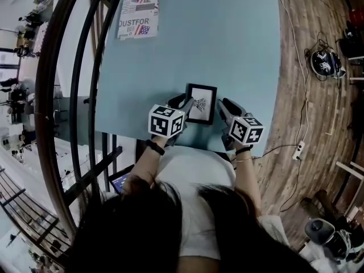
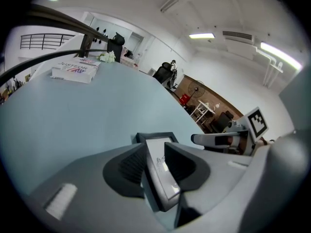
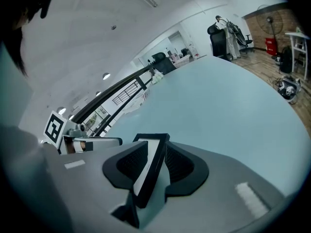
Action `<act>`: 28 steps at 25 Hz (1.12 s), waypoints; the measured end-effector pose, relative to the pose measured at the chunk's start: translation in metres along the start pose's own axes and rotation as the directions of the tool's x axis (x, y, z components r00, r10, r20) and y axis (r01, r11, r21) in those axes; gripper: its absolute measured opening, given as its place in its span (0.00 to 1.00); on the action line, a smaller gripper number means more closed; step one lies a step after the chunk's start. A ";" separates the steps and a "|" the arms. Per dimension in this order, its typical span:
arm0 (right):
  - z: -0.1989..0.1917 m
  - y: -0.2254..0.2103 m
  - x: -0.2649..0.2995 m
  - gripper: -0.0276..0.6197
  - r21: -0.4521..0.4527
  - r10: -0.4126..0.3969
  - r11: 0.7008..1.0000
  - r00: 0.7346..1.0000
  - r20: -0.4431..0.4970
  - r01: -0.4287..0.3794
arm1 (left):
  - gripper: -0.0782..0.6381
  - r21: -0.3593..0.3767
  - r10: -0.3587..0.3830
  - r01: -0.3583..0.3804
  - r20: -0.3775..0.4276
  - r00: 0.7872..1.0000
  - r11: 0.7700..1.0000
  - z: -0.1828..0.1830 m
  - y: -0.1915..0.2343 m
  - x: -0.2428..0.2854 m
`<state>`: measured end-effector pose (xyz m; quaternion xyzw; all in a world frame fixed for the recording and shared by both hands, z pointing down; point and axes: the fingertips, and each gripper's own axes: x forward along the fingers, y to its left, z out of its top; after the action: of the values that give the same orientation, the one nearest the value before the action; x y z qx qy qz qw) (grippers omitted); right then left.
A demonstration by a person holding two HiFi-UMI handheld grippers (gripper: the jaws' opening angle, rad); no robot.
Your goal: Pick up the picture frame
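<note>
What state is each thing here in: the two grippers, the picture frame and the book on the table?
left gripper: shut on the left edge of the picture frame.
right gripper: shut on the picture frame's right edge.
picture frame: gripped from both sides, picture side up, near the table's near edge; cannot tell whether it rests on it.
book: closed, lying flat at the table's far end.

The book (image 1: 138, 13) is cut off at the top edge of the head view. The drawing inside the picture frame (image 1: 202, 103) is too small to tell.
</note>
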<state>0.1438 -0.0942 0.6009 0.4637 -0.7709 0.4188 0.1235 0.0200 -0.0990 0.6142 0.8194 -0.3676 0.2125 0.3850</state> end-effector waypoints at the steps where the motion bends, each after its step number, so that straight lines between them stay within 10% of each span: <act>1: -0.002 -0.001 0.001 0.17 0.012 0.001 1.000 1.000 -0.004 -0.001 | 0.28 -0.006 0.000 0.000 -0.013 1.000 1.000 -0.004 0.001 0.002; 28: -0.027 -0.004 0.024 0.22 0.310 0.158 0.944 0.981 -0.116 -0.116 | 0.28 -0.095 0.021 -0.033 -0.127 0.992 0.995 -0.031 0.019 0.021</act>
<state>0.1284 -0.0893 0.6339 0.3918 -0.7177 0.5706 0.0753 0.0171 -0.0923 0.6552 0.7797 -0.3636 0.2509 0.4437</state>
